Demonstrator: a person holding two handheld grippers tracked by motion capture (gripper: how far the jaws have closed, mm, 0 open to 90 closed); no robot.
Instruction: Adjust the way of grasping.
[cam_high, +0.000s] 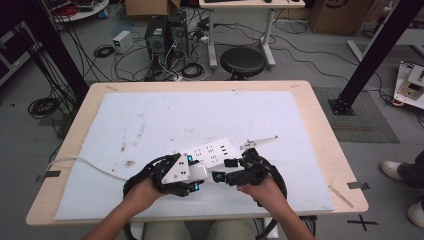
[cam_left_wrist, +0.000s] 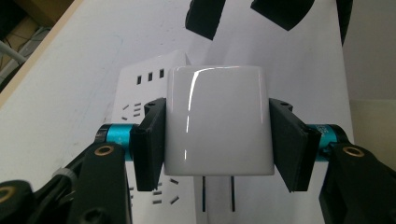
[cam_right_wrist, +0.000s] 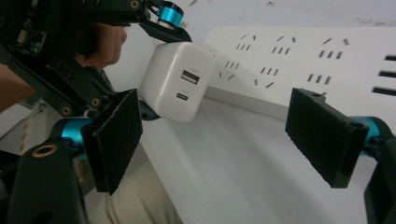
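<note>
One white mat (cam_high: 150, 125) covers the wooden table (cam_high: 320, 125); cables (cam_high: 170, 65) litter the floor.

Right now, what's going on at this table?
A person is working with a handheld gripper in each hand. The left gripper is clamped on a white charger, prongs out, held just above a white power strip lying on the white mat. The right gripper is open and empty beside it. The charger isn't plugged in yet.
</note>
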